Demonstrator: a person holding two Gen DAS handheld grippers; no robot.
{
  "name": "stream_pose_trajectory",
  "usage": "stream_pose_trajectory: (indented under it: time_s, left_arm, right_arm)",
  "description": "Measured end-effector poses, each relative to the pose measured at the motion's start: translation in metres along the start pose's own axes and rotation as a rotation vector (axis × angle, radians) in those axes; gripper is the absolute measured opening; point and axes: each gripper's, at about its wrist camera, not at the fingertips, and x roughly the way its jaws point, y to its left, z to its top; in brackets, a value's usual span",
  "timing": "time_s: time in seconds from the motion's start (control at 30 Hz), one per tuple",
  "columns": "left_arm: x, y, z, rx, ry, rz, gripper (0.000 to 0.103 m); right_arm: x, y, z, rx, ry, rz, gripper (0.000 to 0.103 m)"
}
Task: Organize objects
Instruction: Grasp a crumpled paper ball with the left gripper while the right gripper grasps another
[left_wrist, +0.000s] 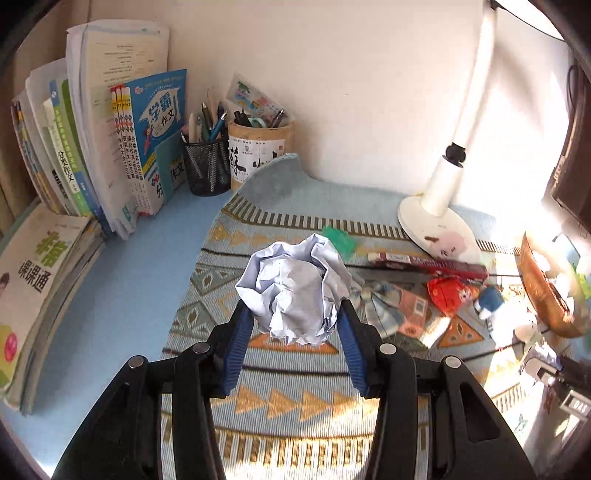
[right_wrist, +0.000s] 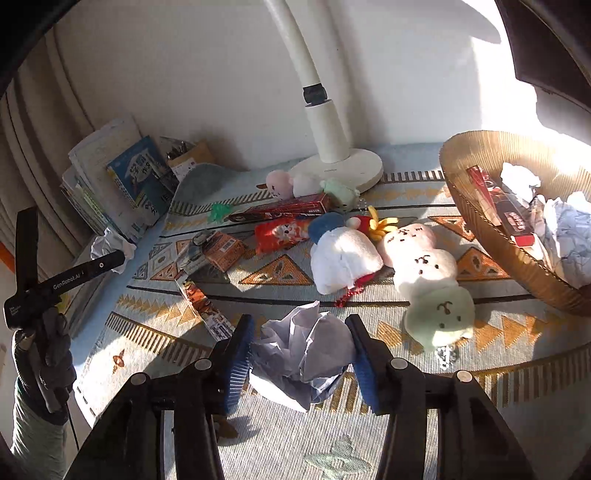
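My left gripper (left_wrist: 293, 308) is shut on a crumpled white paper ball (left_wrist: 295, 288) and holds it above the patterned mat (left_wrist: 295, 398). That ball also shows in the right wrist view (right_wrist: 112, 247), at the far left by the books. My right gripper (right_wrist: 300, 325) is shut on a second crumpled paper ball (right_wrist: 301, 349) low over the mat (right_wrist: 369, 295). A woven basket (right_wrist: 480, 229) at the right holds crumpled paper (right_wrist: 569, 229) and a red box (right_wrist: 498, 206). Red packets, small boxes and plush toys (right_wrist: 424, 266) lie strewn on the mat.
Books (left_wrist: 92, 147) stand and lie at the left by the wall. Two pen holders (left_wrist: 207, 166) stand beside them. A white desk lamp (left_wrist: 439, 206) stands at the back of the mat. The basket (left_wrist: 546, 288) sits at the right edge.
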Motion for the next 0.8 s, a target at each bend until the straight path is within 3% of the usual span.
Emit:
stream_pose_trajectory:
  time_s: [0.13,0.3,0.37,0.47,0.77,0.8]
  left_arm:
    - [-0.020,-0.006,-0.055,0.062,0.032,0.000,0.044]
    - [-0.010,-0.008,-0.087,0.047,0.077,0.026,0.044]
    - [-0.006,-0.007,-0.093,0.028,0.082,0.011,0.044]
    - [-0.006,-0.007,-0.097,-0.001,0.068,0.009,0.044]
    - [-0.007,-0.010,-0.099,0.000,0.060,0.025,0.044]
    - [-0.007,-0.011,-0.099,0.006,0.058,0.032,0.044]
  right_arm:
    - [-0.006,-0.009,-0.032,-0.053,0.075,-0.113,0.049]
    - [-0.009,-0.014,-0.042,-0.036,0.072,-0.106,0.049]
    - [-0.008,-0.011,-0.045,-0.049,0.073,-0.100,0.051]
    - [-0.008,-0.013,-0.051,-0.049,0.082,-0.092,0.068]
    - [-0.019,-0.022,-0.065,0.055,0.056,-0.010,0.069]
    - [-0.016,-0.018,-0.063,0.042,0.057,-0.022,0.064]
